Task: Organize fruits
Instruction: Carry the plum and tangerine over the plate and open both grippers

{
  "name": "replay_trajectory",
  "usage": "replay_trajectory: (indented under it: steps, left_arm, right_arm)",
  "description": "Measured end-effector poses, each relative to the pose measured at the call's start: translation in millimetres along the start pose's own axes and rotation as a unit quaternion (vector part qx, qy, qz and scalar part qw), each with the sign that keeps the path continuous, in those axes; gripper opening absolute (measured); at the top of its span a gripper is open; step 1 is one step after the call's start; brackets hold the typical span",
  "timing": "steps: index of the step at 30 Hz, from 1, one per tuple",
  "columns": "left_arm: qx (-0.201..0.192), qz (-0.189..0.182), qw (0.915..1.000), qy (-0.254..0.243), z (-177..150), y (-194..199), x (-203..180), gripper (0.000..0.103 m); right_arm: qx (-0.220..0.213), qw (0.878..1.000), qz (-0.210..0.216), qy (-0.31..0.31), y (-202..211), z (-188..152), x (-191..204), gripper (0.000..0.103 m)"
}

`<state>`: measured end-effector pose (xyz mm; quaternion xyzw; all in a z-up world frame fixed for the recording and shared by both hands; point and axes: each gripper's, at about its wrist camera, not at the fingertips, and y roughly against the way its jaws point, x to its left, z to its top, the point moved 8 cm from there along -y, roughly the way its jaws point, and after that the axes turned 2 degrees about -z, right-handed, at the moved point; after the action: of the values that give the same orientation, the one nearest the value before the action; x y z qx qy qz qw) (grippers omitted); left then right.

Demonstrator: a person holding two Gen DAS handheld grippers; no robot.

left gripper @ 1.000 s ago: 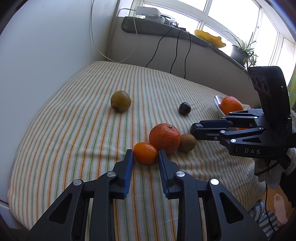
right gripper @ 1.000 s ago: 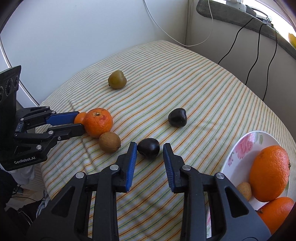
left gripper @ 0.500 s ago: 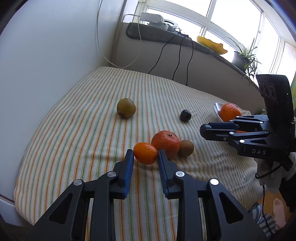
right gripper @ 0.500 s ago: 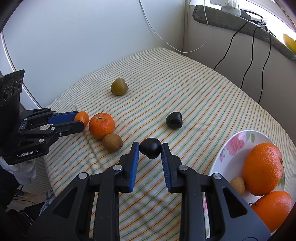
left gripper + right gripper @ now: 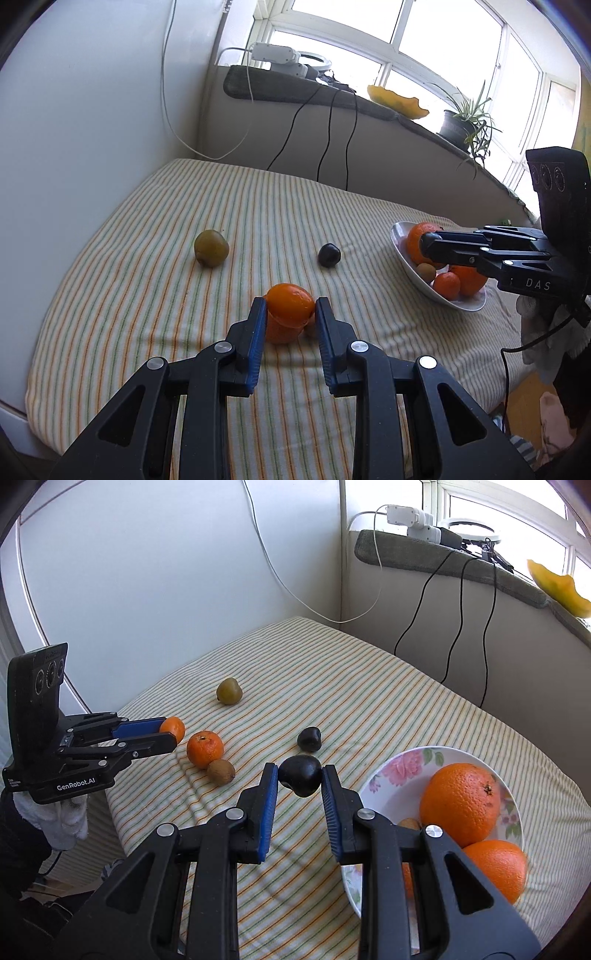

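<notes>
Gripping a small orange (image 5: 290, 304) and a dark plum (image 5: 300, 774), both jaws clamp tight above the striped tabletop (image 5: 147, 280) by the window (image 5: 436, 55).

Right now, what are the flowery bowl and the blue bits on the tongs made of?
The flowery bowl looks like glazed ceramic: white, glossy, with printed pink flowers, though it could be melamine. The blue pads on the right tongs look like ribbed rubber or soft plastic: matte with fine ridges, set in hard black plastic.
</notes>
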<state>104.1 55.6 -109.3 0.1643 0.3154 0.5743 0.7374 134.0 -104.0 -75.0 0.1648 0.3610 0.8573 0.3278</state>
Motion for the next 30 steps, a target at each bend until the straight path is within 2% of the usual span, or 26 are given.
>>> replay_trajectory:
  steps: [13,22,30]
  left_arm:
    - [-0.003,-0.045,0.9985,-0.030,17.3,-23.6,-52.0,0.025]
    - [0.003,-0.072,0.9962,-0.051,27.3,-47.1,-88.0,0.025]
    - [0.022,-0.098,0.9929,-0.062,19.2,-66.0,-119.3,0.025]
  right_arm:
    - [-0.022,0.998,-0.045,-0.042,40.5,-4.4,-65.1,0.025]
    - [-0.020,0.997,-0.051,-0.046,43.4,-10.1,-75.2,0.025]
    - [-0.008,0.998,-0.039,-0.048,25.8,-6.4,-76.8,0.025]
